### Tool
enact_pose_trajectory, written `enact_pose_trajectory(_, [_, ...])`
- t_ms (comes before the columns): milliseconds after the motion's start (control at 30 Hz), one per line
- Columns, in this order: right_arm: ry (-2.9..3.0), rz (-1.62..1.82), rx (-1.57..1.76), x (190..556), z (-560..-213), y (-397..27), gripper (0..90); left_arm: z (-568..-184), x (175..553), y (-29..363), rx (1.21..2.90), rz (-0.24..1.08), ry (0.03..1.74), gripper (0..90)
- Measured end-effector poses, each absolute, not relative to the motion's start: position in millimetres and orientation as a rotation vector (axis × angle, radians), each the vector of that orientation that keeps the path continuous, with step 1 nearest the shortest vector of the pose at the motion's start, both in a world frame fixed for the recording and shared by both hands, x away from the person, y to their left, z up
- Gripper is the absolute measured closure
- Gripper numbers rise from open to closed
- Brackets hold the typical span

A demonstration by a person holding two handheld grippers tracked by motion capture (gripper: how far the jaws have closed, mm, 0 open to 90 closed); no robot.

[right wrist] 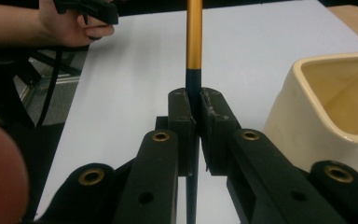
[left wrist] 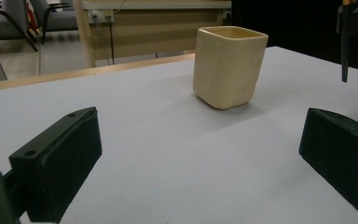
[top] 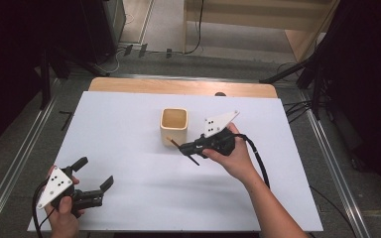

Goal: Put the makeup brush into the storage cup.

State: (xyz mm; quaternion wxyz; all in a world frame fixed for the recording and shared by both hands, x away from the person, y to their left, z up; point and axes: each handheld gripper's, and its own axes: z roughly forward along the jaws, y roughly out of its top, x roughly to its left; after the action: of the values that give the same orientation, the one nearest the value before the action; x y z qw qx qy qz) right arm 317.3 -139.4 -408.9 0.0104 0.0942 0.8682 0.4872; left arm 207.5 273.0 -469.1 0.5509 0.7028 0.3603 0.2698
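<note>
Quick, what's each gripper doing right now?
Left gripper: open, holding nothing.
Right gripper: shut on a pencil, beside the cup.

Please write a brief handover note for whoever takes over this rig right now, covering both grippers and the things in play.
Right gripper: shut on the pencil, a thin stick with a dark end and an orange-yellow shaft, clamped between its fingers beside the cup.
Left gripper: open, holding nothing, low over the near left of the white table.
Cup: cream, square-sided, upright at mid-table, nothing visible inside it.
Done: the pencil is picked up and brought next to the cup.
Left: most likely lift the pencil over the cup's rim, lower it in and release; the left gripper could steady the cup if it shifts.
</note>
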Motion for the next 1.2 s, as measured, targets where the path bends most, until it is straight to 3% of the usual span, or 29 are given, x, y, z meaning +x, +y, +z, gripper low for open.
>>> enact_pose_trajectory(1200, [2.347,1.886,0.463,324.5,-392.6,-155.3,84.8,-469.2,207.4,273.1,1.663,0.635,0.851,0.0])
